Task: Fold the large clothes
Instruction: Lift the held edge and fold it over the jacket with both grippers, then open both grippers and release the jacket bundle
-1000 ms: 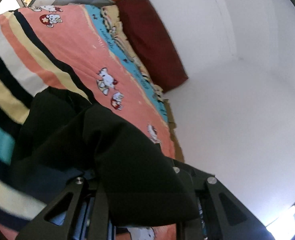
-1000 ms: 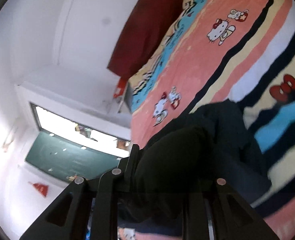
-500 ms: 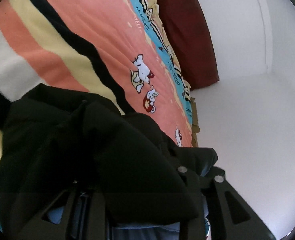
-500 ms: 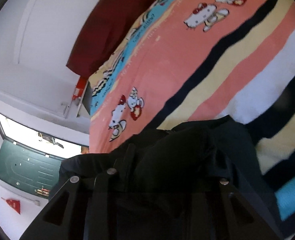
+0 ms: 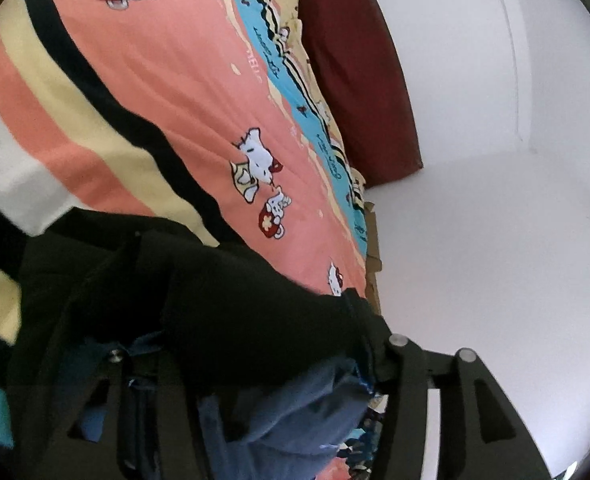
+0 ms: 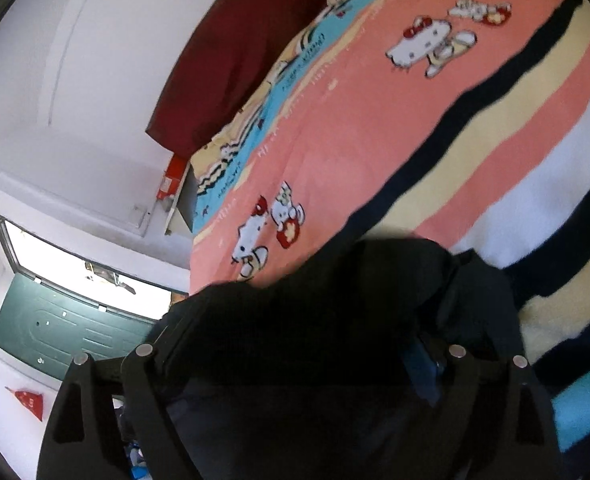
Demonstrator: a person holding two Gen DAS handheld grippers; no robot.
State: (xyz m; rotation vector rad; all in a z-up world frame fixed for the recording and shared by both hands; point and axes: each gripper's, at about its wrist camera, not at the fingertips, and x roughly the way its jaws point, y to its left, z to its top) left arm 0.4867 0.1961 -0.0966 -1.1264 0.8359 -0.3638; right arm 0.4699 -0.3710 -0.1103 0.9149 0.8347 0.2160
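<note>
left wrist view has the dark garment heaped low on the striped cartoon-print bedspread, a thick black fold bunched over a blue inner layer that shows near the bottom. the left gripper straddles that fold; its jaws are opening, about halfway apart, and cloth lies between them and drapes over the left finger, so the pads no longer look to be pinching it. in the right wrist view the same garment fills the gap of the right gripper, whose jaws are opening and already stand wide, black fabric lying loose between the fingers and over them.

my reading is that the fold has just been laid and both ends are being let go. the risk is snagging: cloth rests on the fingers, so pulling either gripper back before the fabric slides clear could drag the top layer with it and undo the fold. the left side is the likelier culprit, being less open and more buried. the heap also looks bulky and uneven, so the upper layer may slump sideways once unsupported.

beyond the garment, the bedspread runs to a dark red cushion against the white wall; a window shows past the bed's edge. none of these is near enough to interfere.
</note>
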